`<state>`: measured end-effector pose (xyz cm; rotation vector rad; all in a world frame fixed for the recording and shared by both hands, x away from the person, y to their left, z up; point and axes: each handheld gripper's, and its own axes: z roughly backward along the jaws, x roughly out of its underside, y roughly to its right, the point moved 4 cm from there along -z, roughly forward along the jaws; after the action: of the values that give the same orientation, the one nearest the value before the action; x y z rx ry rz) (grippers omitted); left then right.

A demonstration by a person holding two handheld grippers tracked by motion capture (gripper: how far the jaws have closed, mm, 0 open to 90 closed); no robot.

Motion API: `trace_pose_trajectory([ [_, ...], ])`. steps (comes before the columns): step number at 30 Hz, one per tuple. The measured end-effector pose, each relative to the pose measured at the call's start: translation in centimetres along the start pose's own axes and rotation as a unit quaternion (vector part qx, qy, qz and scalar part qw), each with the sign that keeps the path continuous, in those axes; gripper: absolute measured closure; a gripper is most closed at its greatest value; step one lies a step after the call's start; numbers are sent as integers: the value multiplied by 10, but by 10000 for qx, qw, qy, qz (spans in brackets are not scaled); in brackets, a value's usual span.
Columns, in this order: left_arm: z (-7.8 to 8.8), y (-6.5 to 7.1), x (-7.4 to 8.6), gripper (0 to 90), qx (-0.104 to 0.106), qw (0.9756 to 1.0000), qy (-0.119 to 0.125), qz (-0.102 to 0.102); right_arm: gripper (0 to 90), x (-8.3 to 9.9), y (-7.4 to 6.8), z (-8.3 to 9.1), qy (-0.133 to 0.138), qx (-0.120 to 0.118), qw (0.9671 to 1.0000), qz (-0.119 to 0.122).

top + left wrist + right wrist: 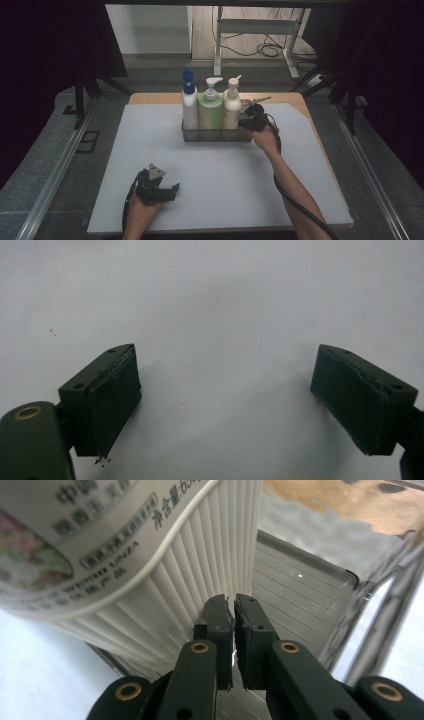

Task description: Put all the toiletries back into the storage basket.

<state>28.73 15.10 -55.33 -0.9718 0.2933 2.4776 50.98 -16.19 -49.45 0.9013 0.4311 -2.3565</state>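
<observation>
Centrally, a clear rack [216,135] on the pale mat [220,190] holds three upright pump bottles in a row: a white bottle with blue pump [189,102], a green bottle [210,110] and a cream bottle [231,107]. Right gripper [250,120], jaws together with nothing between them, sits at the rack's right end beside the cream bottle's ribbed side. Left gripper [172,189], jaws wide apart, rests low on the mat, well apart from the rack.

High view overlooks table [150,150], claw views close, downward-facing
</observation>
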Motion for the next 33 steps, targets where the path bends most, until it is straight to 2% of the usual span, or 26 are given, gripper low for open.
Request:
trace_pose_trajectory([
  [15,0,0,0,123,-5,10000,-12,-7,891,-2,-8,3,13,89,9999,47],
  [33,0,0,0,123,-6,10000,-7,-9,897,2,-11,6,-87,10,9999,104],
])
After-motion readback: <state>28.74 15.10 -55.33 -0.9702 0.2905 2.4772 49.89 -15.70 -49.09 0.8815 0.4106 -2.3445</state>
